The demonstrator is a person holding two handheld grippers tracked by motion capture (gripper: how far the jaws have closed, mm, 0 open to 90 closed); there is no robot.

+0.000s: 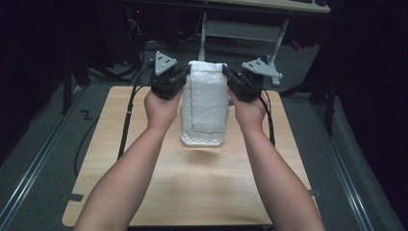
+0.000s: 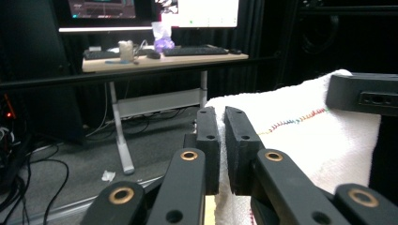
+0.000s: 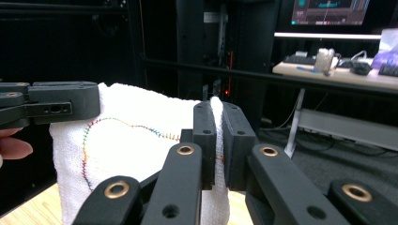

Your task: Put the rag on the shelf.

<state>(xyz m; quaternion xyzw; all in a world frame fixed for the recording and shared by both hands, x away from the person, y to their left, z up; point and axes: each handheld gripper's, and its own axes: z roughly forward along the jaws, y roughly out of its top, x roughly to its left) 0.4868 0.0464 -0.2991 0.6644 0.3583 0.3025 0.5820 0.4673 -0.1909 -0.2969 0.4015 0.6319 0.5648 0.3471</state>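
Both arms reach forward over the table [image 1: 144, 192]. The left gripper [image 1: 185, 73] and right gripper [image 1: 225, 72] each pinch 1 top corner of the white towel [image 1: 207, 103], holding it up above the table.

A towel [image 1: 207, 98] hangs at the centre of the high view, above the wooden table [image 1: 192, 187], its lower edge off the tabletop. The left gripper [image 1: 185, 74] grips its upper left corner, the right gripper [image 1: 226, 74] its upper right corner, a hand below each. In the left gripper view a desk [image 2: 164, 58] stands behind in the upper half of the frame, bearing a keyboard [image 2: 195, 50], with a monitor [image 2: 202, 13] above it.
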